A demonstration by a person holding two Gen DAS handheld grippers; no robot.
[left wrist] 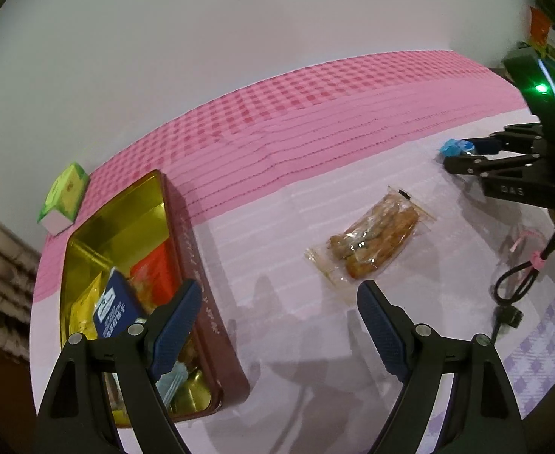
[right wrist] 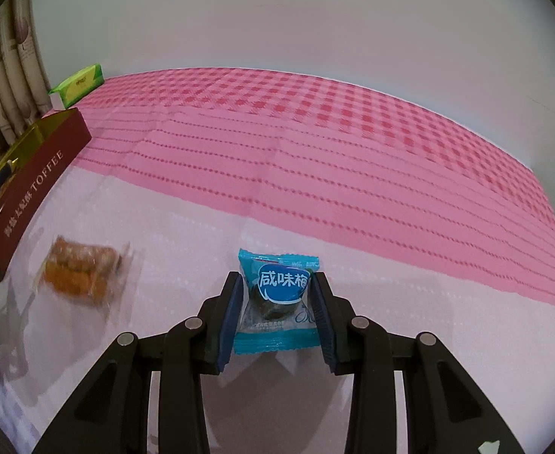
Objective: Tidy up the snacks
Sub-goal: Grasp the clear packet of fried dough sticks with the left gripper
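A dark red toffee tin [left wrist: 205, 302] with a gold inside stands open at the left and holds several snack packets; it also shows in the right wrist view [right wrist: 31, 185]. A clear packet of brown snacks [left wrist: 372, 242] lies on the cloth, also seen blurred in the right wrist view [right wrist: 81, 276]. My left gripper [left wrist: 277, 302] is open and empty, between the tin and that packet. My right gripper [right wrist: 275, 295] is shut on a blue plum candy packet [right wrist: 277, 299], held above the cloth; it shows at the far right of the left wrist view [left wrist: 462, 151].
A green and white box [left wrist: 64, 198] stands by the wall behind the tin. A pink checked cloth [right wrist: 315, 143] covers the table's far part. A black cable with a pink tie [left wrist: 523, 268] lies at the right.
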